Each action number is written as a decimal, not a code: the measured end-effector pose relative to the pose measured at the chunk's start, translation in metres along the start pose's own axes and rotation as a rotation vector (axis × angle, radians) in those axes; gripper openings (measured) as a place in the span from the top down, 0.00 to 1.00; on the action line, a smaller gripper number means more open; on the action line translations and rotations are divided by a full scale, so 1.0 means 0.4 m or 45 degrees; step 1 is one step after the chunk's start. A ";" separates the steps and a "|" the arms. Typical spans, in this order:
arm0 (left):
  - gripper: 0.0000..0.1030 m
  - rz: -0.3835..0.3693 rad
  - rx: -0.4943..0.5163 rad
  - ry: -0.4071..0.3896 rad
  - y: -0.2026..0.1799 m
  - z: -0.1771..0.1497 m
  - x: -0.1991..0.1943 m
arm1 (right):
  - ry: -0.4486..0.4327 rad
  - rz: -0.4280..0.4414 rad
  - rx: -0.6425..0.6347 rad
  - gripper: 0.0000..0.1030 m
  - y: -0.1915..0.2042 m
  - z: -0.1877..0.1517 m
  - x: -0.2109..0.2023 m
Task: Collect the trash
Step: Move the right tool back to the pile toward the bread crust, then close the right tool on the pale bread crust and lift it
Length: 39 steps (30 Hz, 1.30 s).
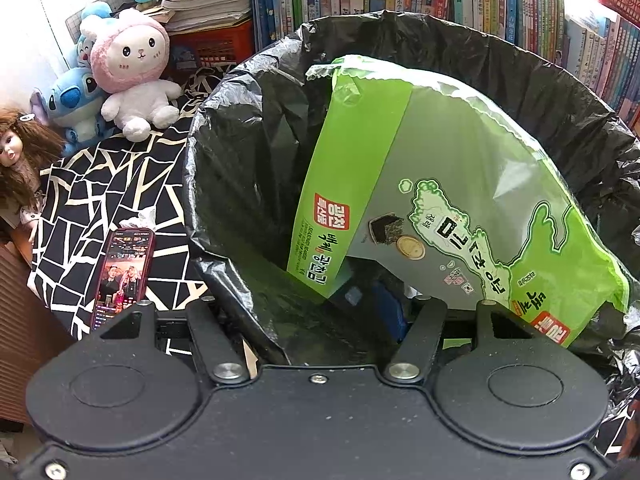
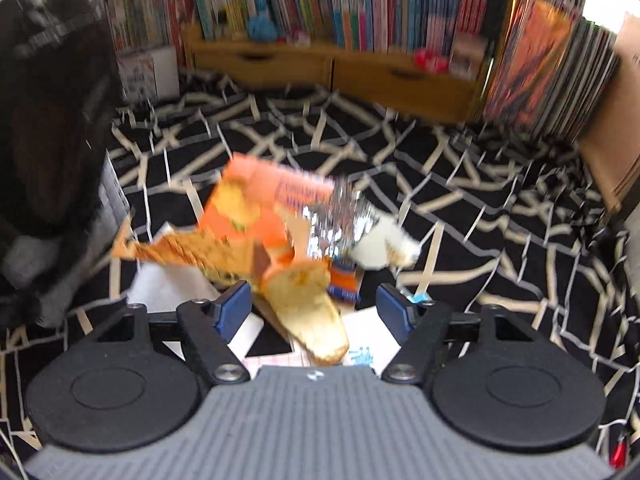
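Patterned rug (image 2: 460, 184) lies open beyond orange wrapper (image 2: 248, 216) between right gripper (image 2: 314, 306) fingers.

A large green seaweed snack bag (image 1: 432, 184), printed with Korean lettering, stands tilted inside my bin lined with a black trash bag (image 1: 248, 128), its lower corner hanging over the near rim. On the black-and-cream patterned floor lies a heap of blurred litter: an orange snack wrapper (image 2: 256, 216) with crinkled silver foil, a pale crumpled paper (image 2: 384, 244) just beside it, and flat white sheets underneath.
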<state>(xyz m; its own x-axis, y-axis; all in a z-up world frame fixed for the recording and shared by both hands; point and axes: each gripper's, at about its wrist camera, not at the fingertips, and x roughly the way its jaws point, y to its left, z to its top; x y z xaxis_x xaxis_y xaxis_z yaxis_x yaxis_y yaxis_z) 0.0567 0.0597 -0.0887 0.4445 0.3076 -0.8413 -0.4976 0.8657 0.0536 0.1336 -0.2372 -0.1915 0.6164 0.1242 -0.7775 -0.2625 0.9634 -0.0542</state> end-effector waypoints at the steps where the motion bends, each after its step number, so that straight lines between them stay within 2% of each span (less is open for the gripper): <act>1: 0.40 0.005 0.005 -0.001 -0.002 0.000 0.000 | 0.019 0.003 -0.001 0.24 -0.001 -0.006 0.012; 8: 0.40 0.028 0.027 -0.002 -0.005 -0.001 -0.002 | 0.115 0.027 0.024 0.31 -0.003 -0.016 0.096; 13: 0.40 0.031 0.027 -0.002 -0.004 0.001 0.000 | 0.175 0.045 -0.009 0.52 0.010 -0.022 0.125; 22: 0.40 0.014 0.013 -0.003 0.004 0.001 0.001 | 0.158 0.091 0.023 0.57 0.008 -0.017 0.089; 23: 0.40 0.011 0.011 -0.002 0.006 0.001 0.001 | 0.149 0.096 0.027 0.65 0.009 -0.016 0.082; 24: 0.40 0.008 0.010 -0.002 0.008 0.001 0.001 | 0.149 0.097 0.029 0.85 0.012 -0.016 0.075; 33: 0.40 -0.017 0.002 -0.006 0.015 0.000 0.004 | 0.082 0.080 0.026 0.84 0.025 0.008 0.021; 34: 0.40 -0.020 0.005 -0.006 0.016 0.000 0.004 | 0.085 0.062 0.024 0.71 0.024 0.006 0.023; 37: 0.40 -0.027 0.005 -0.008 0.015 -0.001 0.004 | 0.120 0.031 0.032 0.57 0.015 -0.011 0.037; 39: 0.40 -0.028 0.005 -0.009 0.014 0.000 0.006 | 0.141 0.018 0.025 0.51 0.012 -0.025 0.045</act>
<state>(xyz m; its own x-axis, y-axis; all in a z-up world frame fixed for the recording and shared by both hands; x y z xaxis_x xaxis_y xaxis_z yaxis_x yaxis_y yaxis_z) 0.0551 0.0652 -0.0903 0.4606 0.2912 -0.8385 -0.4848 0.8738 0.0372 0.1362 -0.2328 -0.2120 0.5266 0.1122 -0.8427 -0.2558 0.9662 -0.0312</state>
